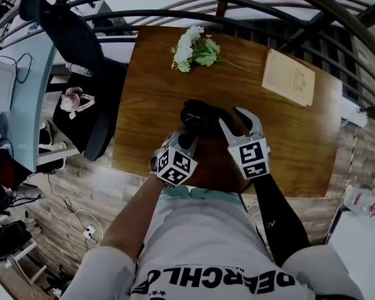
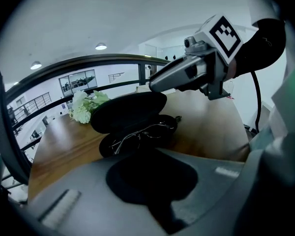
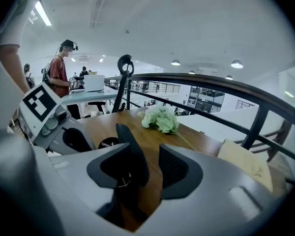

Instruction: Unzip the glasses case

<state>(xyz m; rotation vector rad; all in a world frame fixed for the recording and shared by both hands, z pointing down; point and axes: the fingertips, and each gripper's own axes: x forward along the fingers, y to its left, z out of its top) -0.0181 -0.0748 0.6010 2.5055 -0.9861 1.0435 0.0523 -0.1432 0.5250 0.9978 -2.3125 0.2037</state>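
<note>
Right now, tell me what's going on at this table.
A person works two handheld grippers over a black glasses case on the wooden table. The case is already unzipped and open, with glasses lying inside. The right gripper has its jaws apart around the raised lid. The left gripper, jaws together, sits just short of the case.

The person is wearing a white T-shirt [image 1: 206, 245] that is carrying dark block lettering, with a short white sleeve [image 1: 106, 274] on the T-shirt's left side and a long black sleeve [image 1: 281, 212] bearing a small white mark on its right side. Beyond the T-shirt, the left gripper [image 1: 189, 137] and the right gripper [image 1: 236, 121] are showing pale grey bodies with dark inner pads. The left cube [image 1: 176, 166] and the right cube [image 1: 252, 159] are displaying black-and-white square markers.
</note>
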